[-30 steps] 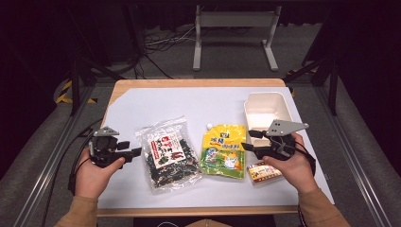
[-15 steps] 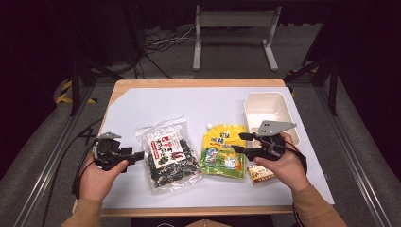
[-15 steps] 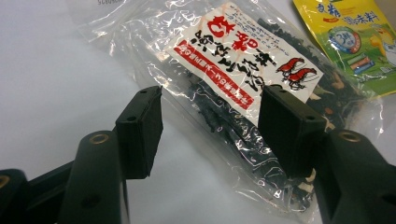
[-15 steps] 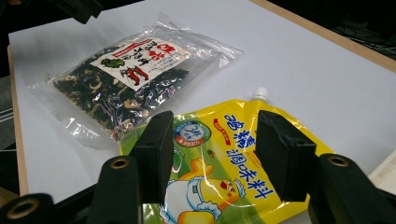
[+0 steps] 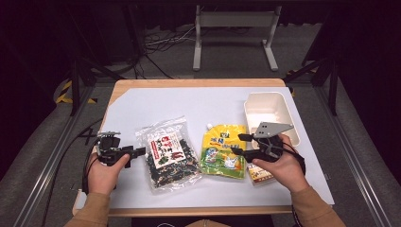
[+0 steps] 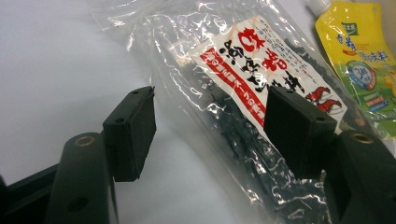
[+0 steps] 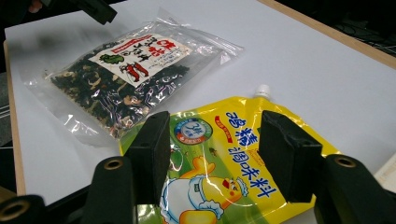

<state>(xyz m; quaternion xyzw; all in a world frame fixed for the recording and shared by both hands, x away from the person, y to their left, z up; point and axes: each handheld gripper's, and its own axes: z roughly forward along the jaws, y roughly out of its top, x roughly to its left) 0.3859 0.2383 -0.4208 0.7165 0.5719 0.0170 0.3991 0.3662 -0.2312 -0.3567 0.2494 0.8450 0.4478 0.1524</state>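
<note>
A clear bag of dark dried bits with a red and white label (image 5: 168,153) lies flat on the white mat, left of a yellow spouted pouch (image 5: 223,151). My left gripper (image 5: 137,152) sits low at the bag's left edge. In the left gripper view its jaws (image 6: 215,128) have just been opening; the bag (image 6: 252,70) lies partly in the gap, untouched by the pads. My right gripper (image 5: 242,144) points at the pouch's right edge. Its jaws (image 7: 212,149) have also been opening and stand wide just above the pouch (image 7: 233,172), not pressing on it.
An empty white bin (image 5: 269,113) stands at the right, behind my right hand. A small printed box (image 5: 259,175) lies under that hand. The white mat (image 5: 189,104) covers a wooden table, with dark floor, cables and a metal stand beyond its far edge.
My left hand has sunk a little toward the table beside the clear bag. The right gripper has edged slightly left toward the pouch. Bag and pouch have not moved.
</note>
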